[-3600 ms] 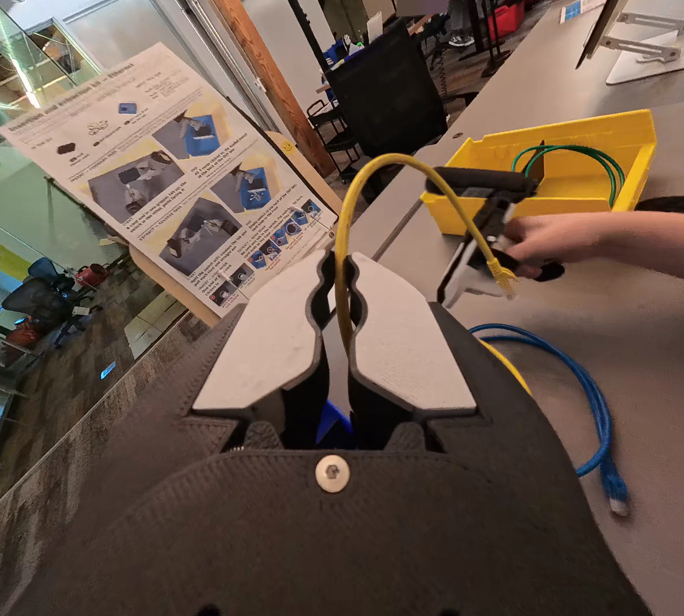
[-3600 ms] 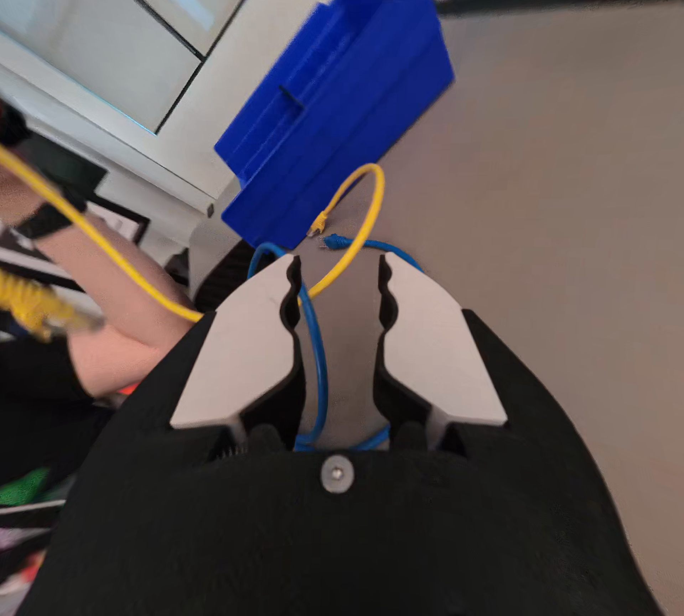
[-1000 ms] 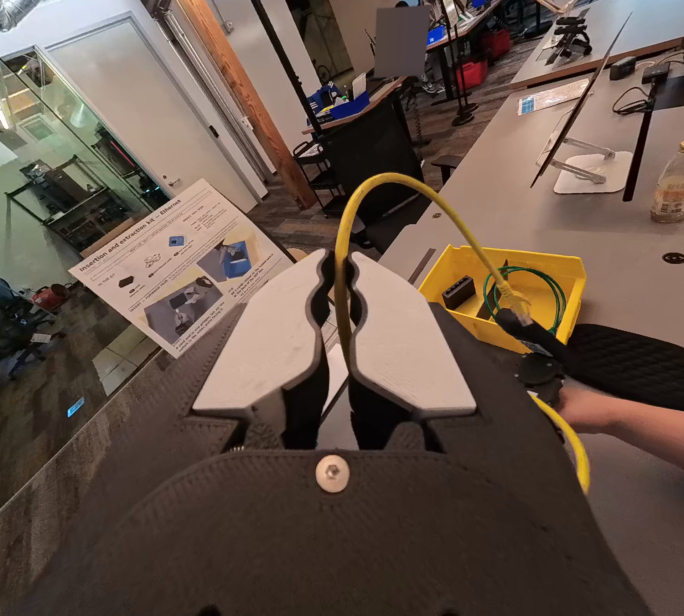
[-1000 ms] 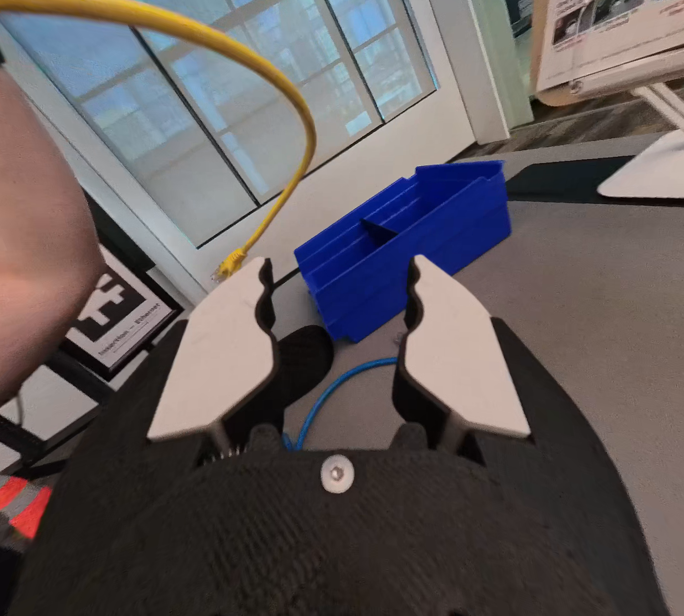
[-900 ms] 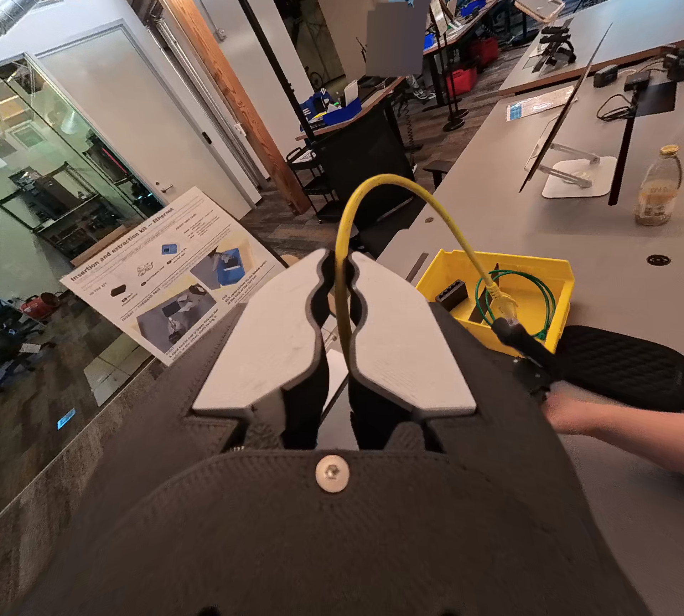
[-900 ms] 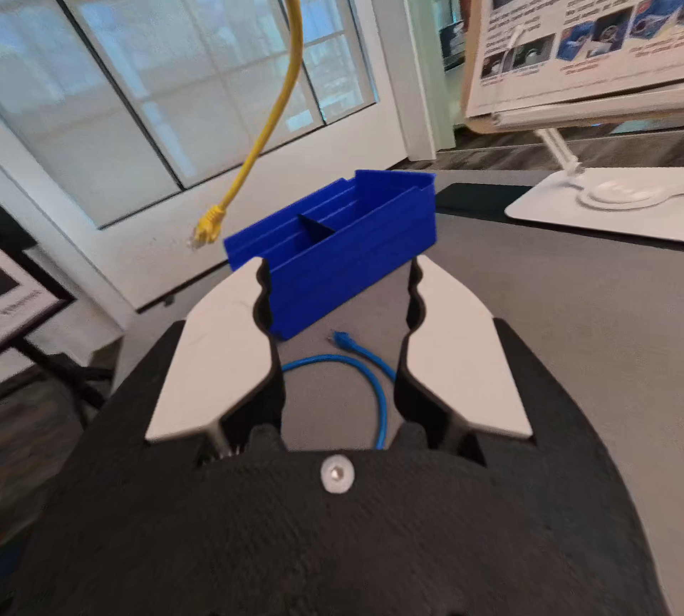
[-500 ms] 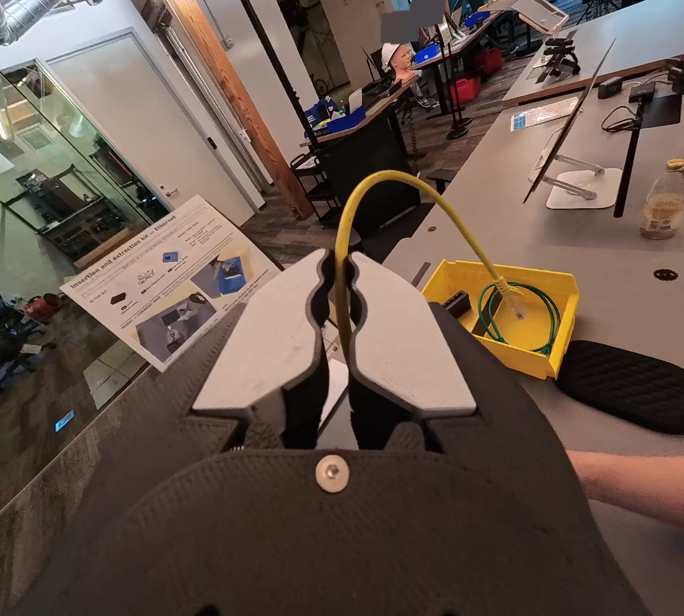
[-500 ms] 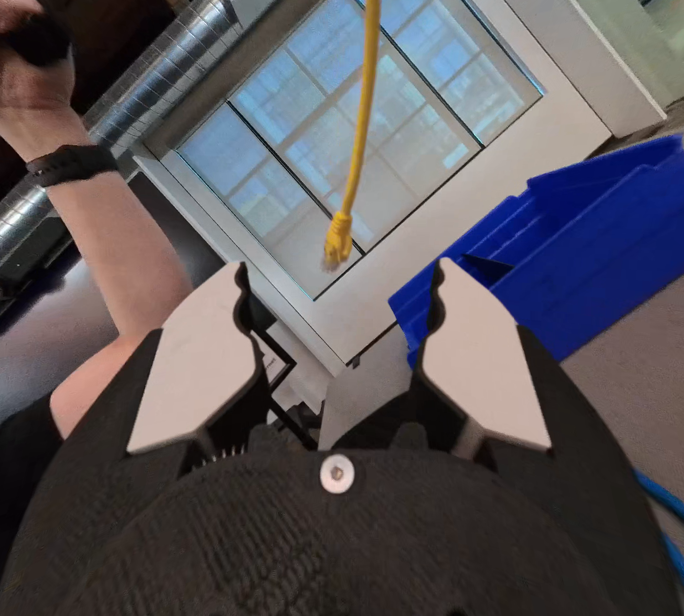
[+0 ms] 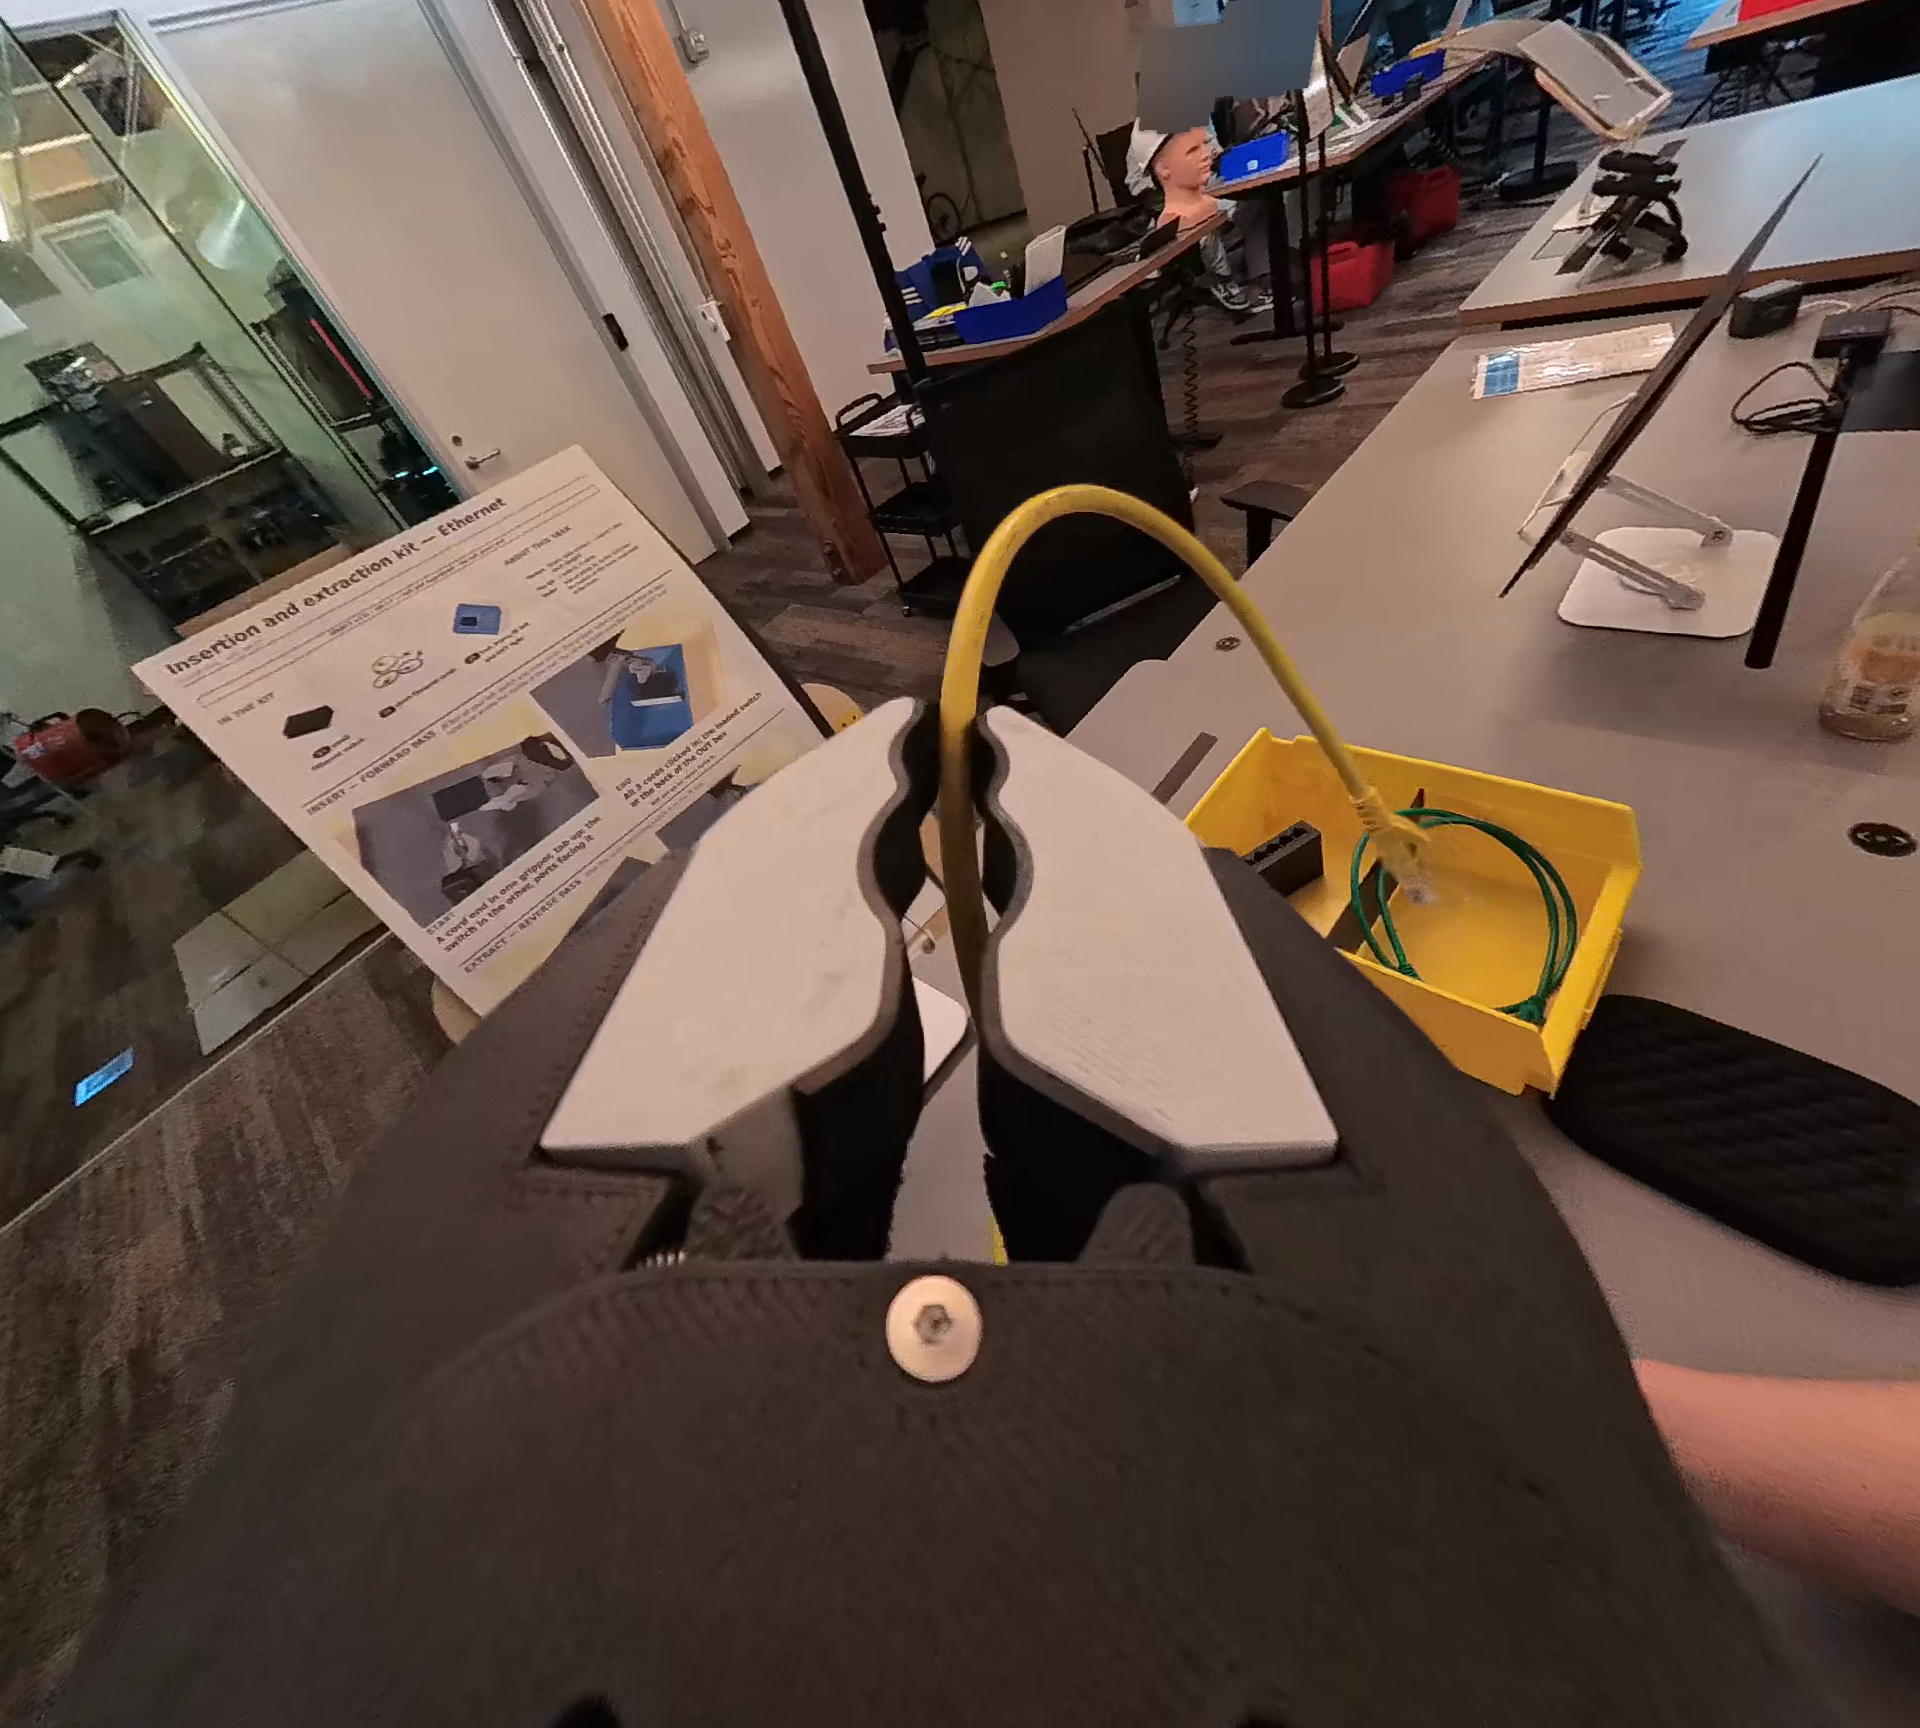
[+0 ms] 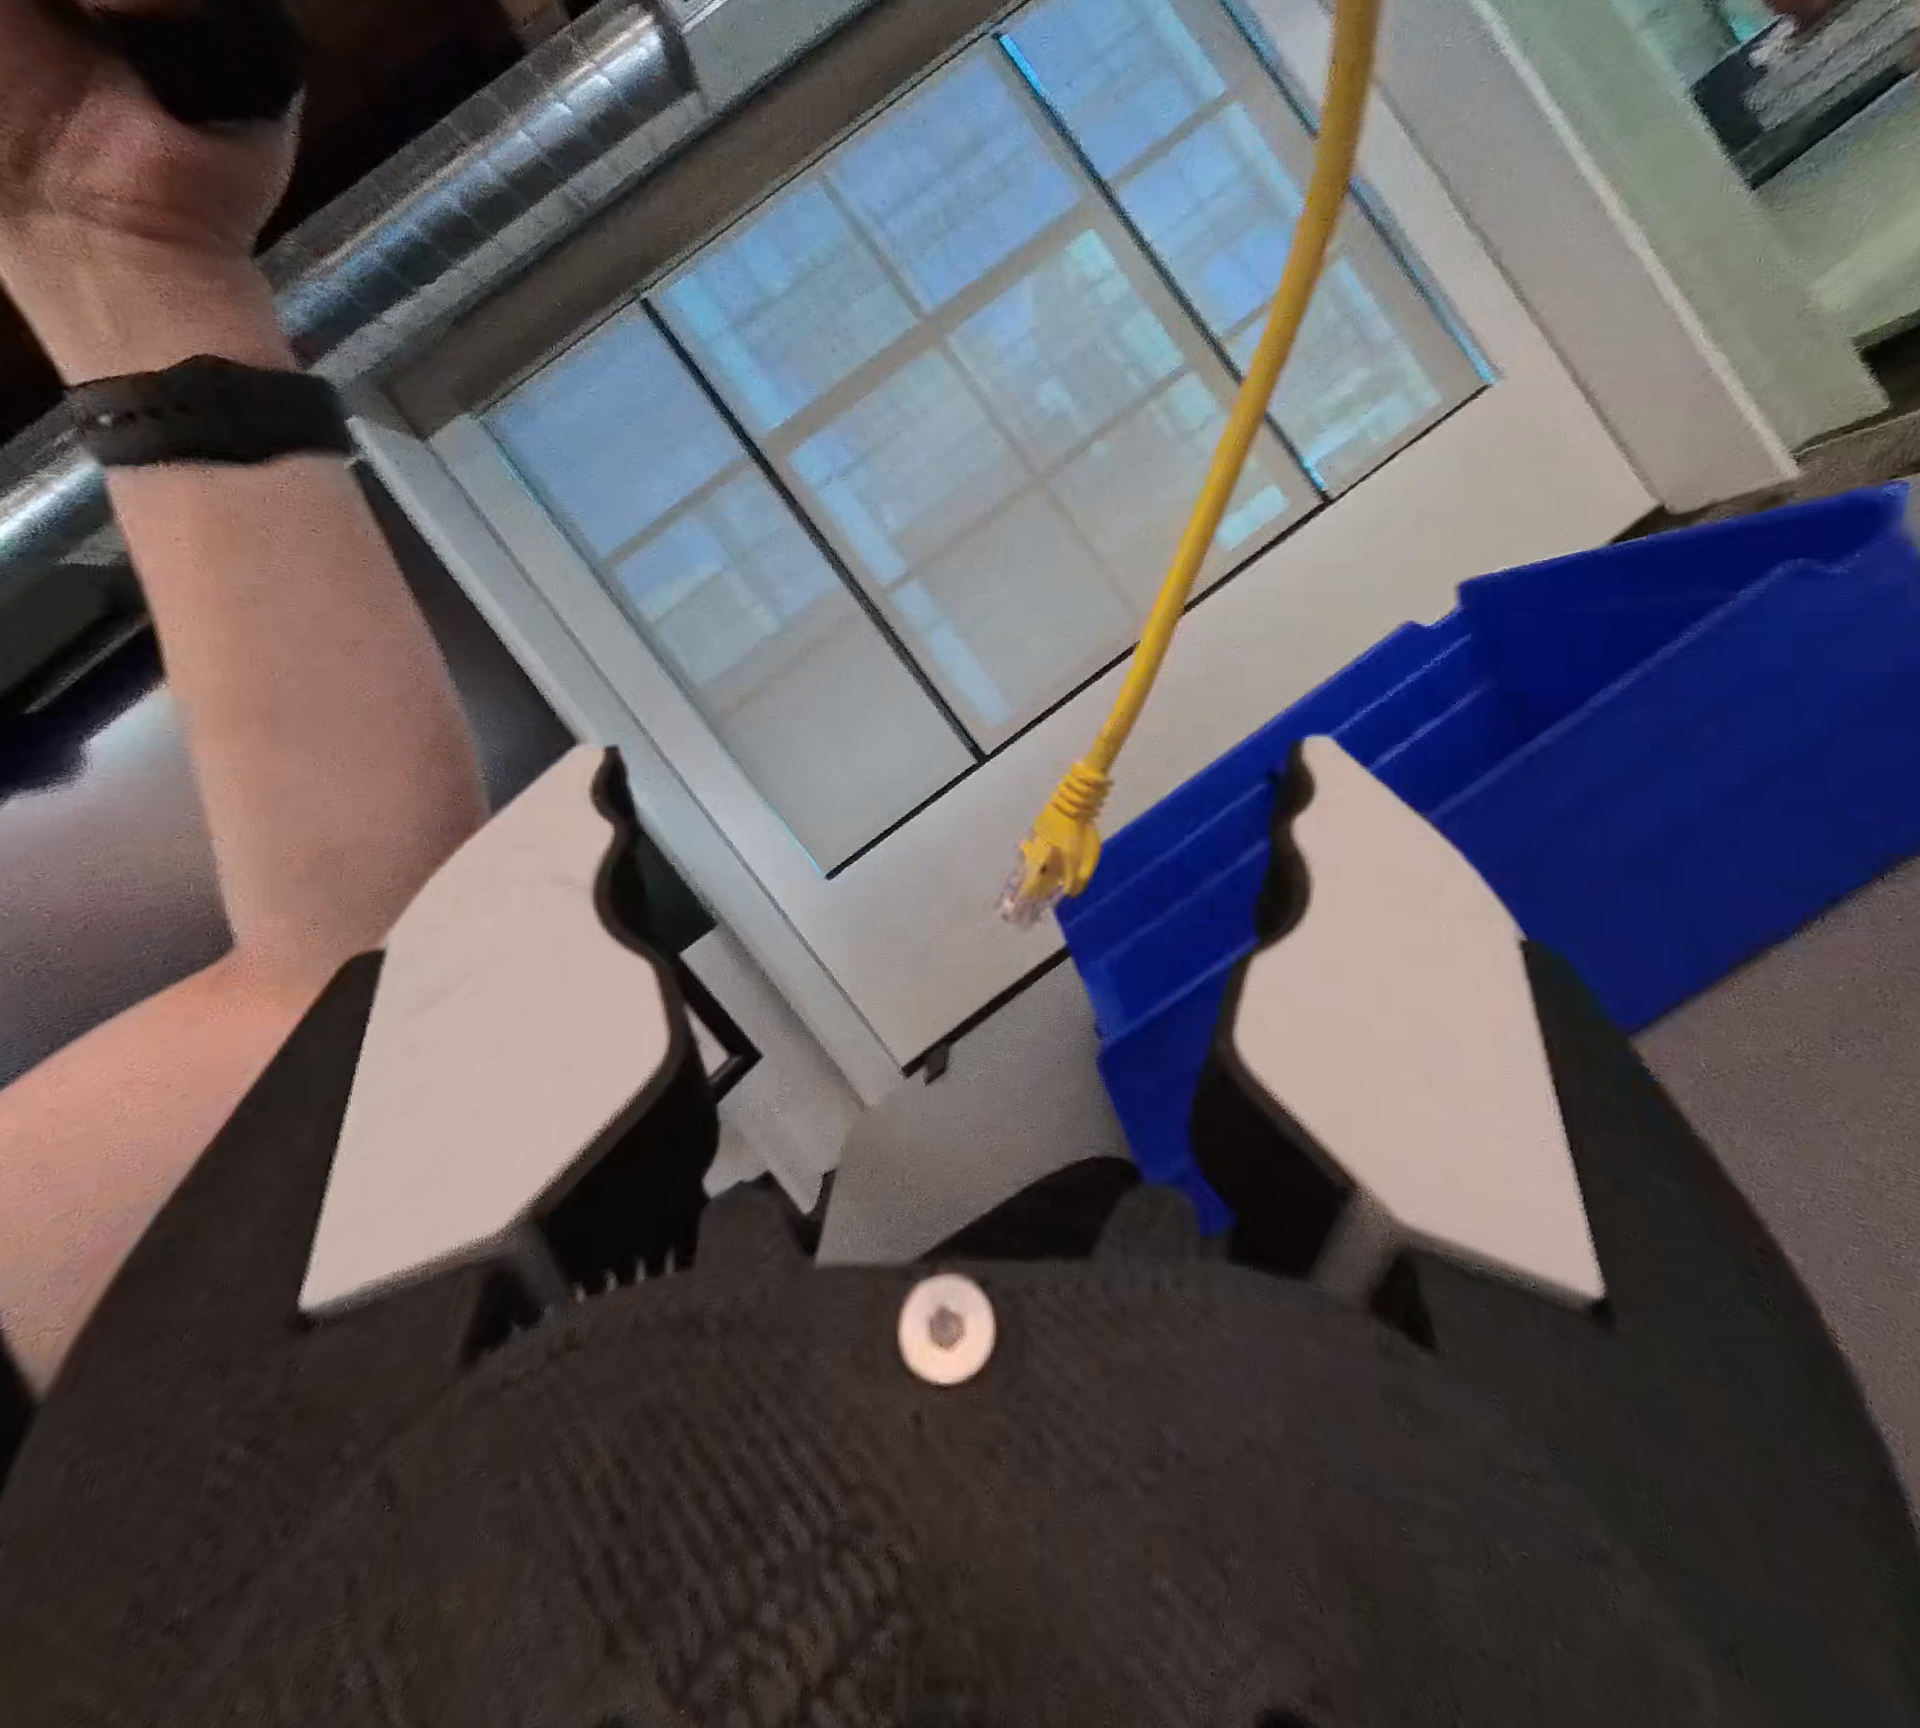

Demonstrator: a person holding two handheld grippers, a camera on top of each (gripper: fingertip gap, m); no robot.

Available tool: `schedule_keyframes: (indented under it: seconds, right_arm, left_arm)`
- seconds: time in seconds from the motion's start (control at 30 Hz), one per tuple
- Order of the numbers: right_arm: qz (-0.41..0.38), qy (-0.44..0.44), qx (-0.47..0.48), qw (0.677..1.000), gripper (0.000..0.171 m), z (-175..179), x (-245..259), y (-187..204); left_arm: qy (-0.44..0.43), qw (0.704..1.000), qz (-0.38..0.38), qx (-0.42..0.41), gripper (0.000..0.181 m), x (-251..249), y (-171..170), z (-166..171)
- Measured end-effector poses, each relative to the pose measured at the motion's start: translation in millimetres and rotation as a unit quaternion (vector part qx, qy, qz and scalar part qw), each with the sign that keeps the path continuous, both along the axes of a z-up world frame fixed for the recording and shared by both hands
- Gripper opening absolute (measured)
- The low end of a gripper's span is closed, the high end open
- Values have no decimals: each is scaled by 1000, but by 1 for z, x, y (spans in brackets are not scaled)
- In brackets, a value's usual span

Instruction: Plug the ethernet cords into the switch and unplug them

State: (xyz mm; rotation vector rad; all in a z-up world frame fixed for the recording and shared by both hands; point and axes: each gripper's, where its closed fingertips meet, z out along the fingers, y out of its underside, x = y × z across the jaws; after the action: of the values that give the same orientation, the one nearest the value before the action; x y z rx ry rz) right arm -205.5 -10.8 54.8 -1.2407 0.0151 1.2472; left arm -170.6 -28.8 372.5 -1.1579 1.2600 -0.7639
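My left gripper is shut on a yellow ethernet cord and holds it high above the grey table. The cord arches up and right, and its plug hangs in front of the yellow bin. That bin holds a black switch and a coiled green cord. My right gripper is open and empty. In the right wrist view the cord's other end hangs down, its plug dangling between and beyond my open fingers.
A blue bin stands on the table behind the right gripper. A black pad lies beside the yellow bin. An instruction board leans at the table's left edge. A tablet stand and a bottle stand farther back. A person's arm rises at left. Some 30 cm of space lies between my two pairs of fingers.
The left gripper has lifted the yellow cord higher off the table. The right gripper has tilted upward and opened wider; the hanging plug has swung to between its fingers.
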Motion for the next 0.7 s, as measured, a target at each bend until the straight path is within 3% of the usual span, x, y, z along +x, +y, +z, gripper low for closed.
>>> schedule_keyframes:
  seconds: [0.13,0.33,0.5,0.7]
  right_arm:
    - [-32,4,-4,999,129,-3,17,5]
    - [40,-35,9,999,133,5,-7,11]
    - [120,64,96,986,131,44,-11,-22]
    - [84,142,129,978,137,66,31,-49]
  left_arm:
    - [-4,1000,-8,3,5,-1,-7,6]
    - [-1,1000,-21,3,5,6,-15,4]
    - [6,1000,-1,-7,5,8,0,-10]
    - [3,998,24,-52,5,-2,29,-49]
